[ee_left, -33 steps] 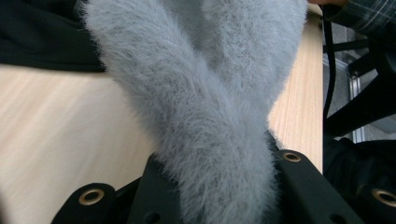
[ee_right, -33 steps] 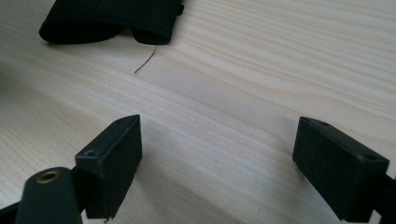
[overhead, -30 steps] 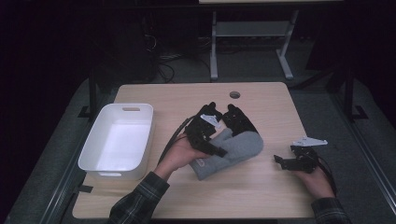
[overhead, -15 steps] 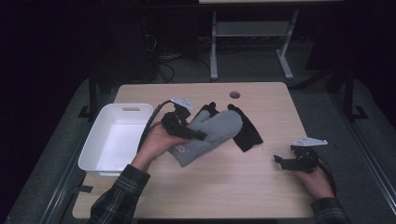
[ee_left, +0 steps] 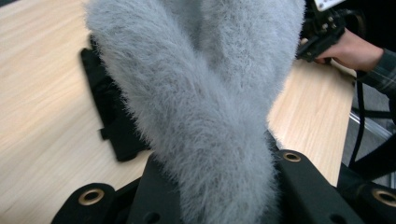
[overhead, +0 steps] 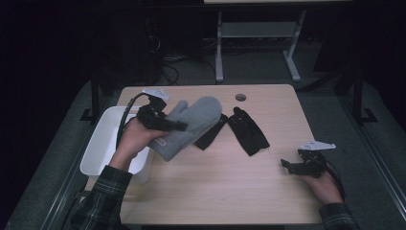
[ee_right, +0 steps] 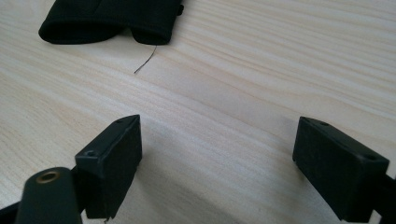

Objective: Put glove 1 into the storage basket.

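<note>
While clamped in the left hand-held gripper [overhead: 178, 126], grey mitten [overhead: 191, 125] above table [overhead: 215, 191]; right hand-held gripper [overhead: 286, 165] wide open.

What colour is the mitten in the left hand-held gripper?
Grey and fuzzy; the mitten shows best in the left gripper view.

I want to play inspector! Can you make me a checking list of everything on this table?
Surface: wooden table, round hole near the far edge.
Job's things: fuzzy grey mitten held up beside the white bin; black gloves lie flat mid-table.
Clutter: thin dark thread on the wood.
Grippers: left gripper shut on the mitten; right gripper open, holding nothing.
Cables: black cable loops from the left gripper.
Surroundings: dark room, white table frame behind.
</note>
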`<state>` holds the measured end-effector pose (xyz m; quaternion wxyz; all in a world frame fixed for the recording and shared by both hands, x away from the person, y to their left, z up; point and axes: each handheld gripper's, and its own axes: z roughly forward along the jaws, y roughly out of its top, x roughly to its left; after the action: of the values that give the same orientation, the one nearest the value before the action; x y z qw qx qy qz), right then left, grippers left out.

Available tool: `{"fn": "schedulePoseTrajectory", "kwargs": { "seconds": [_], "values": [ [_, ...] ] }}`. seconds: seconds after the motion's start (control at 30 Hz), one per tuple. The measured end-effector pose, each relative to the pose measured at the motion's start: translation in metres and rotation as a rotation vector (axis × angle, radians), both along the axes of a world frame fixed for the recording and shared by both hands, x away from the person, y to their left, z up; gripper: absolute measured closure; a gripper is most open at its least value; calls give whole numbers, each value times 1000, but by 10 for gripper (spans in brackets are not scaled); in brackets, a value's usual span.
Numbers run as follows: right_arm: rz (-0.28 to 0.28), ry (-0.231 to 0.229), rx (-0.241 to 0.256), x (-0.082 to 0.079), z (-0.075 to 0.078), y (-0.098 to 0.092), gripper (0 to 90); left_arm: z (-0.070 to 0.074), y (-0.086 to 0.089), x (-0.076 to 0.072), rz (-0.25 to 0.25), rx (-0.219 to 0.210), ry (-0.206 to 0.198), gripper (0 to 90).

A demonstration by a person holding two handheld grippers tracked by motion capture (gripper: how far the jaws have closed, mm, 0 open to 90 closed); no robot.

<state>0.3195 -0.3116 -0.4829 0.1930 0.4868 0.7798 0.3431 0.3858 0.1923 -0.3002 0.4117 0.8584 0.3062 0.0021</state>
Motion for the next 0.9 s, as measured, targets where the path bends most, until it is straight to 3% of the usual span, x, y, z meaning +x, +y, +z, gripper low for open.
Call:
{"fn": "schedulePoseTrajectory", "kwargs": {
  "seconds": [0.53, 0.9],
  "values": [
    [-1, 0, 0, 0, 0, 0, 155, 5, 78, -6, 161, -19, -4, 715],
    [-3, 1, 0, 0, 0, 0, 155, -6, 134, -18, 293, -33, 3, 716]
  ]
}}
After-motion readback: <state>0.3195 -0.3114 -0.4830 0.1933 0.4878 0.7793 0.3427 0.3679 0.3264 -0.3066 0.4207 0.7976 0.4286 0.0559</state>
